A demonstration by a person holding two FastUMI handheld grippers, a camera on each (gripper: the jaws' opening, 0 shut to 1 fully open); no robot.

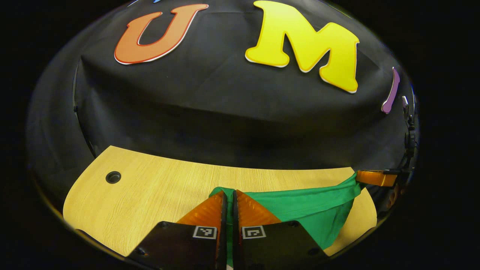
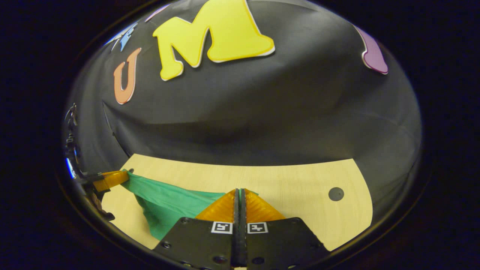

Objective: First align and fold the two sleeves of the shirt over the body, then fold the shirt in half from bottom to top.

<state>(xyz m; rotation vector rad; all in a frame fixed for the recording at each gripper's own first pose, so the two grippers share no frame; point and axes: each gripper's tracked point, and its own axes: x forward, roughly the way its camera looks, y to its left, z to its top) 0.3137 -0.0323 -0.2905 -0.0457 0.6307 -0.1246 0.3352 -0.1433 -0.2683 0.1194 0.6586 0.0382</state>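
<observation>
- Shirt [image 1: 311, 210]: we see green cloth strung between our two grippers, lifted off the wooden bench [image 1: 157, 187] along its upper edge and sagging in the middle, with a loose part hanging down toward the near edge of the bench.
- Left gripper [image 1: 229, 198]: in the left gripper view its fingers are pressed nearly together, and a strip of the green cloth shows in the thin slit between them, so we have it pinched at one end.
- Right gripper [image 2: 240, 197]: in the right gripper view its fingers are likewise closed tight on the cloth, with a bit of green peeking past the tips.
- In each view we see the other gripper at the far side, with the shirt's other end running up to its tip.
- A round dark hole [image 1: 113, 177] sits in the bench near a far corner, well apart from the cloth.
</observation>
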